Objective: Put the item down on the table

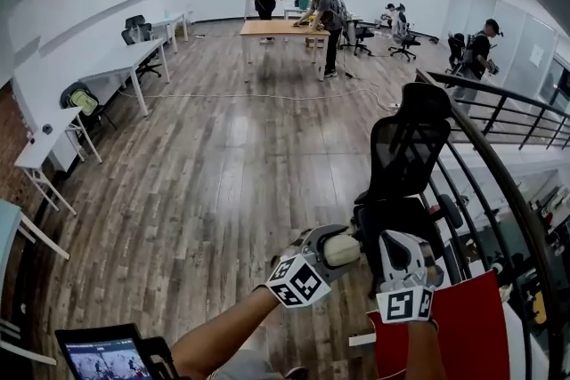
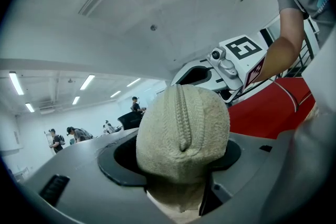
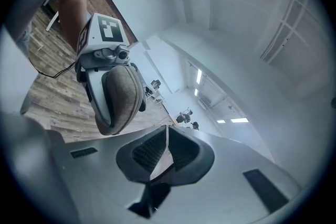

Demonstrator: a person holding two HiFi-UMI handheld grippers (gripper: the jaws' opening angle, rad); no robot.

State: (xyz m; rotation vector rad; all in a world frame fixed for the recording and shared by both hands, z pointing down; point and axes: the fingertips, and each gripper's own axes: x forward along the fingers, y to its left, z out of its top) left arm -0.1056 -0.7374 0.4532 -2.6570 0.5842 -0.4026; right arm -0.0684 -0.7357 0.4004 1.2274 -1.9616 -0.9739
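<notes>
Wooden floor fills most of the head view, with a black mesh chair at right and a red panel in the bottom right corner. Left gripper is clamped on a beige knitted item, held in the air beside the chair seat, on no table. Right gripper, just beside it, has its jaws together with nothing held.

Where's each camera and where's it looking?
Head view: on the person's head, looking down at brown wooden floor; forearms, left gripper, right gripper show.
Left gripper view: on that gripper, facing the ceiling; jaws clamp a beige knitted roll.
Right gripper view: on that gripper, tilted upward; jaws together, empty.
Shared: each gripper view shows the other gripper.
</notes>
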